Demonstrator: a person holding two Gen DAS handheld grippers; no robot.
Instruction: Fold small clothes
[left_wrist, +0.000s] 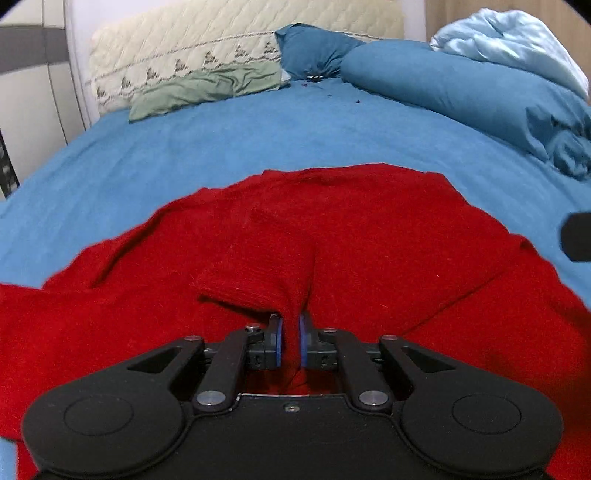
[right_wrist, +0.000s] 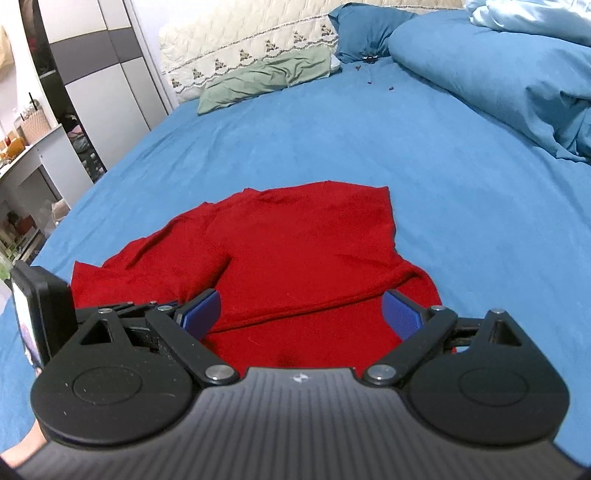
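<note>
The left gripper (left_wrist: 290, 325) has its pads pinched tight on a raised fold of the red garment (left_wrist: 332, 229), which spreads ahead of it and to both sides on the blue bedsheet (left_wrist: 221, 147). The right gripper (right_wrist: 301, 310) stands wide open, the garment's rolled edge lying between its fingers — nothing held. The risk, I judge: the thin pinch slips from the left pads, or lifting one-sided drags the whole piece and bunches it.
</note>
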